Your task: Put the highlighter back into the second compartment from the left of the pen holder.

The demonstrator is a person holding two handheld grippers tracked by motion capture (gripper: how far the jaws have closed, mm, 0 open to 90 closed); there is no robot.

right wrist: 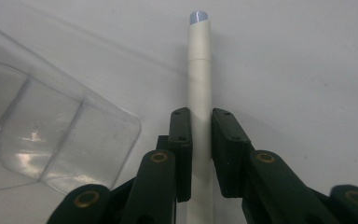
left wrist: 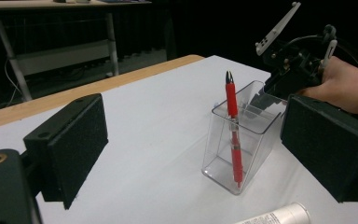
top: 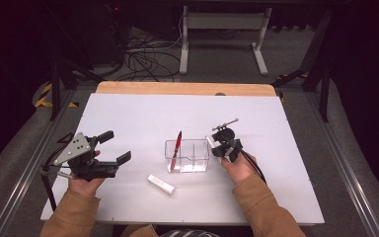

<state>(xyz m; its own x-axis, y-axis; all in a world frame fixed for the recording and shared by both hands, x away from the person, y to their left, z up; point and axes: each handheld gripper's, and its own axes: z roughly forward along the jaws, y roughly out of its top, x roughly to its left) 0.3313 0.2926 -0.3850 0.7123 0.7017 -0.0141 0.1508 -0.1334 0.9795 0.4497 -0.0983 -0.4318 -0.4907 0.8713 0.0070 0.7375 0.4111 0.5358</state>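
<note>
A clear plastic holder [top: 193,157] stands mid-table with a red pen [top: 176,148] upright in its left compartment. My right gripper [top: 216,144] hovers just right of the holder, shut on a white pen [right wrist: 199,70] whose pale blue tip points down at the table. In the right gripper view, both pads clamp the pen's barrel beside the holder's rim [right wrist: 51,130]. My left gripper [top: 118,146] rests at the left with its jaws wide open and nothing between them. From the left gripper view, the red pen [left wrist: 233,126], the holder [left wrist: 256,128] and the right gripper [left wrist: 298,65] lie ahead.
A short white tube [top: 161,184] lies flat in front of the holder, also seen in the left gripper view [left wrist: 279,215]. The white board [top: 128,108] covers the table, with a wooden edge [top: 185,88] at the far side. Cables and a stand sit on the floor beyond.
</note>
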